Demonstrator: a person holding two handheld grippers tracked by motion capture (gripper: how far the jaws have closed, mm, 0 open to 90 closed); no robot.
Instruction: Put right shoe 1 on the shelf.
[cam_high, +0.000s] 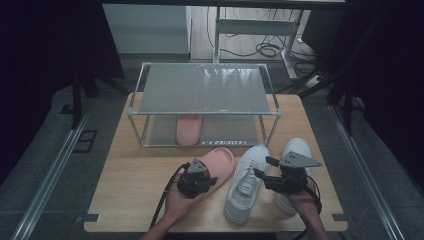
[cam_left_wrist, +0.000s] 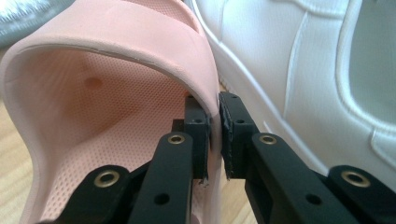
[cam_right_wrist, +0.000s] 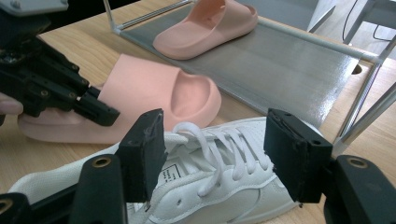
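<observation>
The pink slipper (cam_high: 212, 162) lies on the tabletop (cam_high: 130, 190) just beside a white sneaker (cam_high: 245, 182). The left claw (cam_left_wrist: 214, 135) pinches its strap edge; the right claw (cam_right_wrist: 212, 154) hangs released over the sneaker. The slipper looks light, soft foam; the strap should flex, so grip near its base.

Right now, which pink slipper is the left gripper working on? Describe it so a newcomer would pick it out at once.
On the wooden table, look in front of the metal shoe rack. The pink slipper lies on the tabletop beside a white sneaker, its strap pinched by the left gripper. Its twin sits on the rack's lower shelf.
</observation>
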